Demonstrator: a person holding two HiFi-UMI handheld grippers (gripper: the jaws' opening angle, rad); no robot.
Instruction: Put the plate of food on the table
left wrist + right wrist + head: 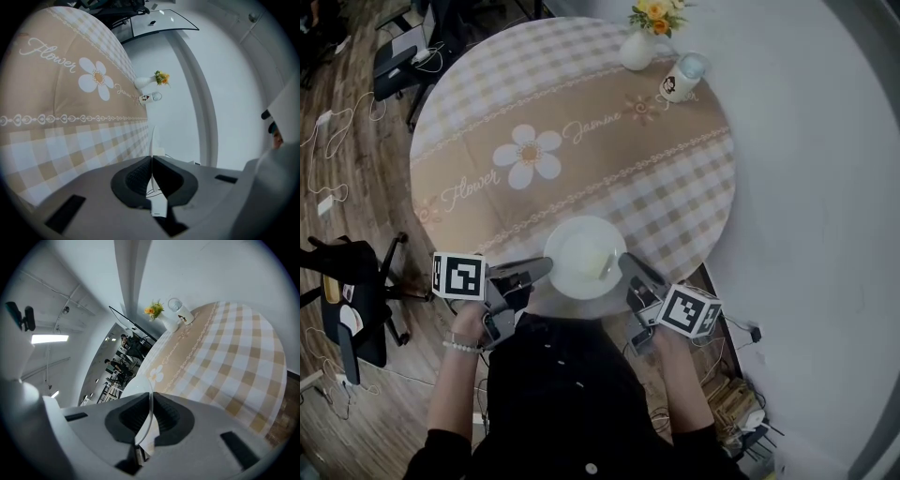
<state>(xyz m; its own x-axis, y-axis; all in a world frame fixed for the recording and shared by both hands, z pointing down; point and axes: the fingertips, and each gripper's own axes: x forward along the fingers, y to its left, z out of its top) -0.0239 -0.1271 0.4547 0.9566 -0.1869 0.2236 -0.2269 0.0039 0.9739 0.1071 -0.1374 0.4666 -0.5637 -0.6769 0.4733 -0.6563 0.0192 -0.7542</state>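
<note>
Two grippers hold one white plate at the near edge of the round counter. The left gripper and right gripper each have jaws clenched on opposite sides of its rim. At the far edge stand one flower vase and one cup, side by side.

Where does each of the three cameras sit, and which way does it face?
Head view: on the person's head, looking steeply down at the table and plate; forearms, left gripper and right gripper show.
Left gripper view: on the left gripper, looking along its jaws, shut on the plate's rim, across the table.
Right gripper view: on the right gripper, jaws shut on the opposite rim.
Shared: all see the vase and mug.
</note>
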